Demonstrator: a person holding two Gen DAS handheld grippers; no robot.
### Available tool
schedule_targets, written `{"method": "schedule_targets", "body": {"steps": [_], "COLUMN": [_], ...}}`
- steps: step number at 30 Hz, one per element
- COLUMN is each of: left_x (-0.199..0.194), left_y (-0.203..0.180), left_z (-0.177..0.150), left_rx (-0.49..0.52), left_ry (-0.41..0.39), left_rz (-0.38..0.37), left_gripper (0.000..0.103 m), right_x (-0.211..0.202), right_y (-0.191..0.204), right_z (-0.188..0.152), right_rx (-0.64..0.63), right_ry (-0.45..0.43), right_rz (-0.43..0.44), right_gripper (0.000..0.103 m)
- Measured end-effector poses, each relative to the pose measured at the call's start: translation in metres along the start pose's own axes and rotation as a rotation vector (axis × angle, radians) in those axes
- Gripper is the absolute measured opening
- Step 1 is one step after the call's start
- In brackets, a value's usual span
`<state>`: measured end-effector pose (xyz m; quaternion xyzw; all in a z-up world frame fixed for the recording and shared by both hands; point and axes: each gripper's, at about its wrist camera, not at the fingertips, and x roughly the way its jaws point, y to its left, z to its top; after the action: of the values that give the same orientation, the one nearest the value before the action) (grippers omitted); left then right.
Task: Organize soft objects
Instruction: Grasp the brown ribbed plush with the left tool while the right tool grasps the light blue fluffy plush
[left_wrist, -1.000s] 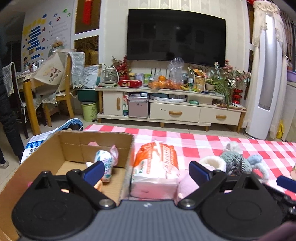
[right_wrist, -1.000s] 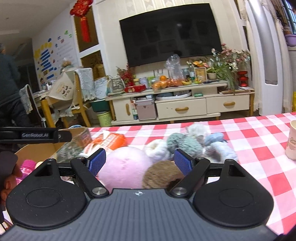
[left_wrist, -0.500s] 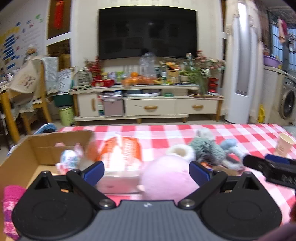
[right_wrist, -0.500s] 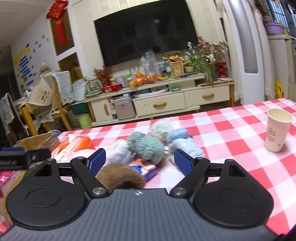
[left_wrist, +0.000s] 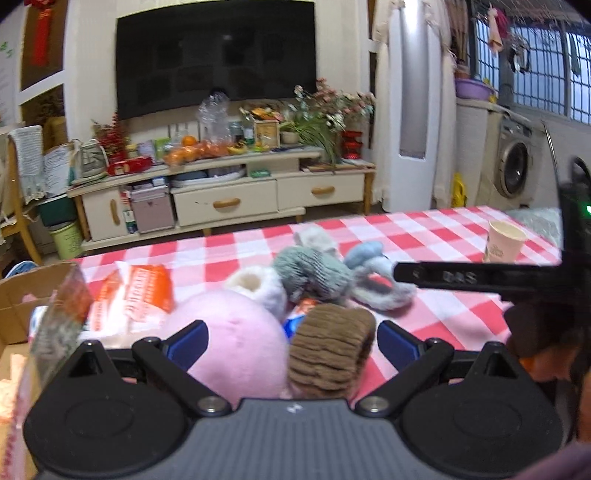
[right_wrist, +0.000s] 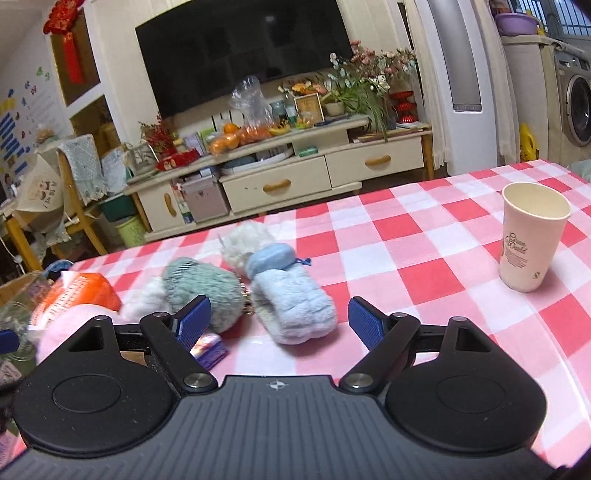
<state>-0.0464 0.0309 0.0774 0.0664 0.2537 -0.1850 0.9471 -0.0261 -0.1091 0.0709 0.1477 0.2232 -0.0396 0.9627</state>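
Soft items lie clustered on the red-and-white checked tabletop (right_wrist: 406, 236). Nearest the left gripper (left_wrist: 291, 341) sit a round pink plush (left_wrist: 236, 350) and a ribbed brown knit piece (left_wrist: 328, 350), touching each other; both lie between the spread jaws, which grasp nothing. Behind them are a white fluffy piece (left_wrist: 255, 284), a grey-green fuzzy piece (left_wrist: 310, 273) and a pale blue fuzzy piece (left_wrist: 369, 254), packed close together. An orange-and-white tissue pack (left_wrist: 136, 295) lies left of the pink plush, just beside the wall of a cardboard box (left_wrist: 22, 291) at the tabletop's left edge.

The right gripper (right_wrist: 279, 325) is released, jaws wide. In its view the pale blue fuzzy piece lies between the jaws, slightly ahead, untouched. The grey-green piece touches it on the left. A small blue-and-pink packet (right_wrist: 210, 345) lies flat near the left fingertip.

A paper cup (right_wrist: 532, 236) stands upright, well apart to the right. Bare cloth lies between the cup and the cluster. The far tabletop edge is open.
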Motion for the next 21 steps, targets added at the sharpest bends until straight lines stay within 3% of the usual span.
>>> {"method": "schedule_targets", "body": {"steps": [17, 21], "left_x": [0.043, 0.047], "left_y": [-0.029, -0.03], "left_z": [0.002, 0.002], "left_rx": [0.087, 0.088], "left_ry": [0.071, 0.086], "left_rz": [-0.016, -0.026], "left_gripper": [0.086, 0.078], "right_x": [0.035, 0.041], "right_y": [-0.009, -0.014], "right_z": [0.007, 0.009], "right_rx": [0.053, 0.069], "right_ry": [0.093, 0.106], "right_rz": [0.025, 0.036], "right_gripper": [0.101, 0.101]}}
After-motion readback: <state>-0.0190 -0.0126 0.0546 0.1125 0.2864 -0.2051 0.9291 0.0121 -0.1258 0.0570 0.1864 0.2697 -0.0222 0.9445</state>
